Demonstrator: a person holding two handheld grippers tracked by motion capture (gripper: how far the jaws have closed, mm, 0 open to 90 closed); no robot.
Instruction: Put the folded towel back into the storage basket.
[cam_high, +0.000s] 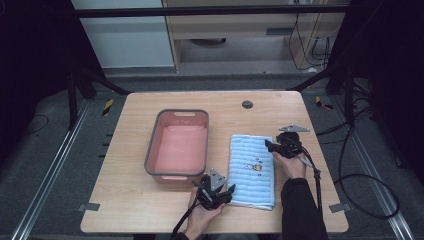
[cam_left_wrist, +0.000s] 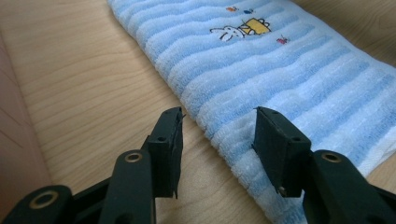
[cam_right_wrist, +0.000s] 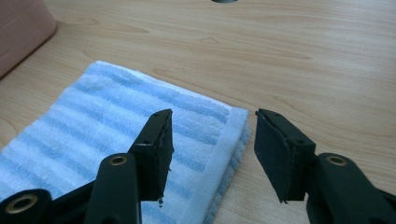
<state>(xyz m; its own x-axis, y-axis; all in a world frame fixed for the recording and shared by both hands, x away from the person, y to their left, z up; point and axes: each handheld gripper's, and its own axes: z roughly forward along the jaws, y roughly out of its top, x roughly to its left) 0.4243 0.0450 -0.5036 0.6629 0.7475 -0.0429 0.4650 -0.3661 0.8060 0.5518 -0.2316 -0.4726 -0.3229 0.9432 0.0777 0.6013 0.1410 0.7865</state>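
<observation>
On the wooden table (cam_high: 130, 200) in the high view, a folded blue striped towel (cam_high: 252, 172) lies just right of a pink basin (cam_high: 177, 145). Both forearms reach in from below: the left gripper (cam_high: 227, 192) sits at the towel's near left corner, the right gripper (cam_high: 270, 146) at its far right corner. From the left gripper view, spread jaws straddle the towel's edge (cam_left_wrist: 219, 130), one over bare wood. From the right gripper view, jaws stand apart astride the towel's corner (cam_right_wrist: 233, 126), not pinching it

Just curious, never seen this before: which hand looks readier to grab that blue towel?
Probably both: left gripper straddles the towel at its near-left edge, right gripper its far-right corner, jaws open.
</observation>
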